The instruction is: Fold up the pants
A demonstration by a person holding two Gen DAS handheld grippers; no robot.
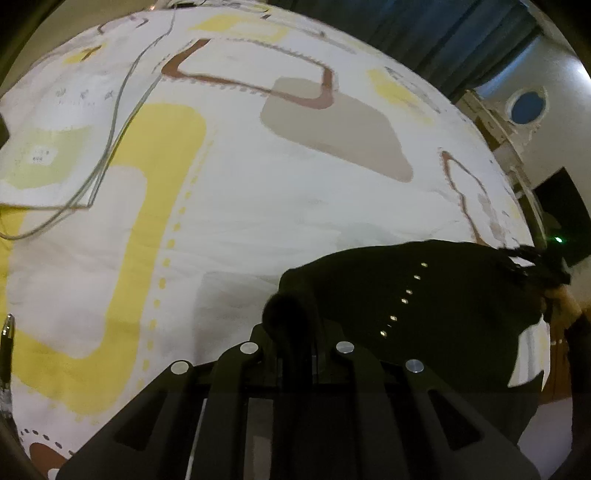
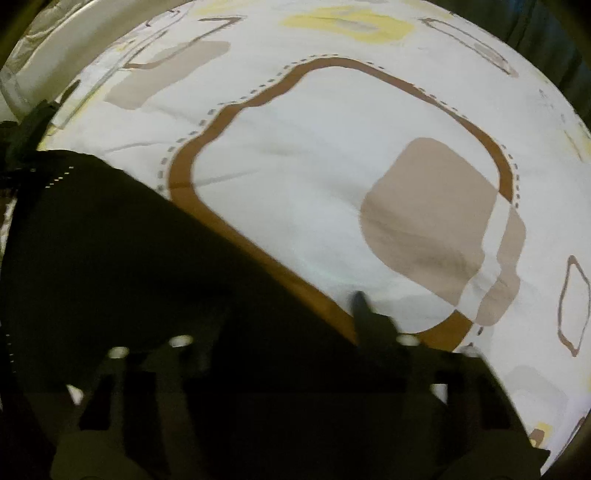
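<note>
**Black pants held over a patterned sheet**

Left wrist view: nearest the lens, the left tongs [image 1: 295, 332] sit closed on a bunched fold of the black pants [image 1: 424, 295], which spread rightward with a row of small silver studs. Beneath lies a white sheet [image 1: 258, 192] printed with yellow, tan and brown rounded shapes. A thin grey cable [image 1: 110, 140] loops across its upper left, and a pen [image 1: 6, 343] lies at the left edge. Beyond the sheet hang dark curtains [image 1: 424, 29], with a pale wall bearing a blue disc [image 1: 527, 107] to the right.

Right wrist view: the picture is motion-blurred. The right tongs [image 2: 332, 314] are mostly buried under the pants [image 2: 129, 258], which cover the lower left; only one finger [image 2: 360, 306] shows clearly, so I cannot tell how far they are open. The sheet [image 2: 314, 166] fills the rest.
</note>
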